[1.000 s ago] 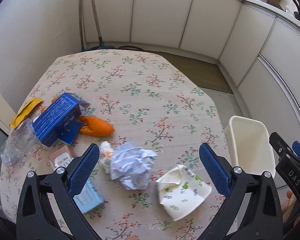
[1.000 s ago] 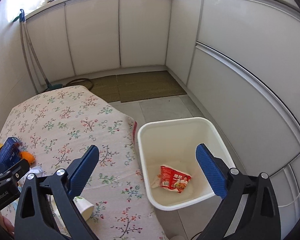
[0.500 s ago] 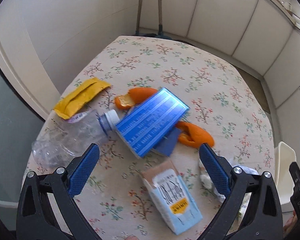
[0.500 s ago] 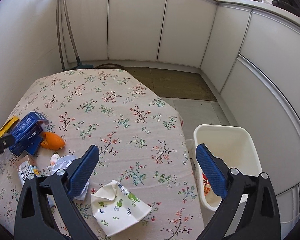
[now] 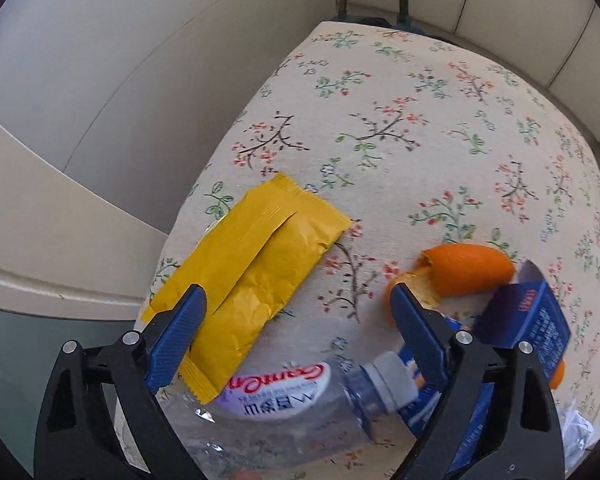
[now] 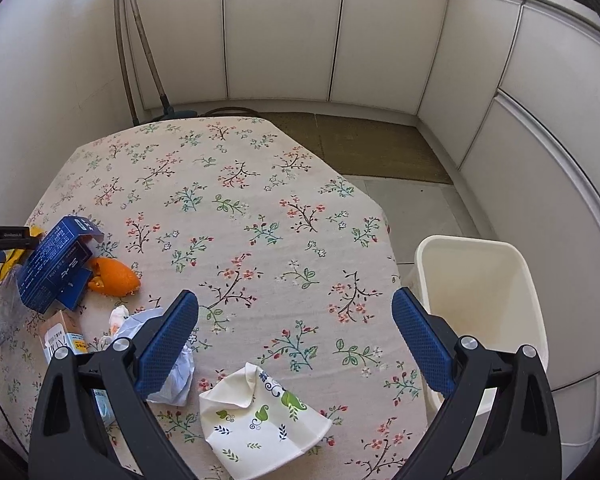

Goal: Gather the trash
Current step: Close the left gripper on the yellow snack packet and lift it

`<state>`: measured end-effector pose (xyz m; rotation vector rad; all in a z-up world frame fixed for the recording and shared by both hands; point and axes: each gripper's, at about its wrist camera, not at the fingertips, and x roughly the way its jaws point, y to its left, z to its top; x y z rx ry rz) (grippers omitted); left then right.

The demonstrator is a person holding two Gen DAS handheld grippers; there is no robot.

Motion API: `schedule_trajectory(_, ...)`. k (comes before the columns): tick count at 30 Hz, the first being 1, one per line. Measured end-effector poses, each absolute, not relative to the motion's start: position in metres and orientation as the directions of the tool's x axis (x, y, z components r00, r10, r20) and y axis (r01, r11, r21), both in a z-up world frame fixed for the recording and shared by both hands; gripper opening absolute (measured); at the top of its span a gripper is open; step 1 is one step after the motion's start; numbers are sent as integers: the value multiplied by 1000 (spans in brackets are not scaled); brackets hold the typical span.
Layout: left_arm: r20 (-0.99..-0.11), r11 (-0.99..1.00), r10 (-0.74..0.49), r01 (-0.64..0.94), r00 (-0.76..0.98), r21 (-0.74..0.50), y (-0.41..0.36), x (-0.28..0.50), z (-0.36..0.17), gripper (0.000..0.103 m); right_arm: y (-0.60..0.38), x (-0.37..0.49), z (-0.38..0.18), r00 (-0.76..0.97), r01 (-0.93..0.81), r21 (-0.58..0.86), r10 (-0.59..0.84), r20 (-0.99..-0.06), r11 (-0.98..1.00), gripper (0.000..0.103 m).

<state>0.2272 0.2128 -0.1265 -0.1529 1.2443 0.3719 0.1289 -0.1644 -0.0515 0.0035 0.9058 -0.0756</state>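
Note:
My left gripper (image 5: 296, 312) is open and empty, low over the table's left edge. A yellow wrapper (image 5: 252, 268) lies by its left finger and a clear plastic bottle (image 5: 284, 408) lies below, between the fingers. Orange peel (image 5: 464, 268) and a blue box (image 5: 536, 316) sit by the right finger. My right gripper (image 6: 296, 328) is open and empty above the table's front. A crushed paper cup (image 6: 260, 420) lies under it, crumpled white paper (image 6: 168, 360) by its left finger. The white bin (image 6: 480, 300) stands at the right.
The floral tablecloth (image 6: 240, 208) covers the table. In the right wrist view, the blue box (image 6: 56, 264), orange peel (image 6: 114, 276) and a small carton (image 6: 62, 336) cluster at the left. Mop handles (image 6: 136, 48) lean in the far corner. White cabinets line the back and right.
My left gripper has swung left and moved down close to the yellow wrapper and bottle. My right gripper has turned left from the bin toward the table.

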Motion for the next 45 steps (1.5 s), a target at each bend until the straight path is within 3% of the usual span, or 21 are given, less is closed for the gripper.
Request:
schedule_trajectory(3,-947,925,201,-367,251,100,224,227,-137,84,-161,132,-55,608,57,-28,-57,-792,998,95)
schedule_trajectory(8,-947,941,175,-327,269,81,224,223,-141,51,-154,135,-60,592,34,-37,-50,-804,999,95)
schedule_trajectory(10,-949,949,131,-312,285,37,220,221,-138,26,-153,136,-61,585,30,-33,-44,-809,999,95)
schedule_trajectory(12,-946,948,125,-318,298,25,218,217,-134,19,-154,135,-61,584,32,-31,-44,-811,999,95)
schedule_trajectory(14,-946,942,101,-335,309,-9,219,212,-132,4,-156,135,-60,584,35,-25,-41,-811,999,95)
schedule_trajectory(18,-928,914,4,-379,372,-148,227,195,-115,0,-161,134,-58,579,41,4,-21,-815,999,95)
schedule_trajectory(24,-889,923,-30,-329,456,-200,207,182,-77,0,-162,132,-54,587,36,23,-3,-809,999,95)
schedule_trajectory(26,-904,936,-14,-312,427,-162,204,197,-82,6,-161,131,-53,590,33,24,0,-807,999,95)
schedule_trajectory(27,-914,947,21,-300,405,-112,201,202,-85,35,-161,130,-53,589,32,24,0,-808,999,95)
schedule_trajectory(28,-920,956,54,-288,388,-65,200,209,-89,81,-161,130,-53,587,31,24,1,-810,999,95)
schedule_trajectory(29,-920,960,75,-278,385,-38,199,210,-90,94,-162,130,-53,585,30,24,2,-811,999,95)
schedule_trajectory(36,-933,969,229,-157,279,191,211,233,-100,95,-165,135,-59,566,40,28,0,-825,999,95)
schedule_trajectory(45,-976,983,178,-62,123,172,228,254,-134,94,-156,144,-69,548,15,12,2,-837,1000,95)
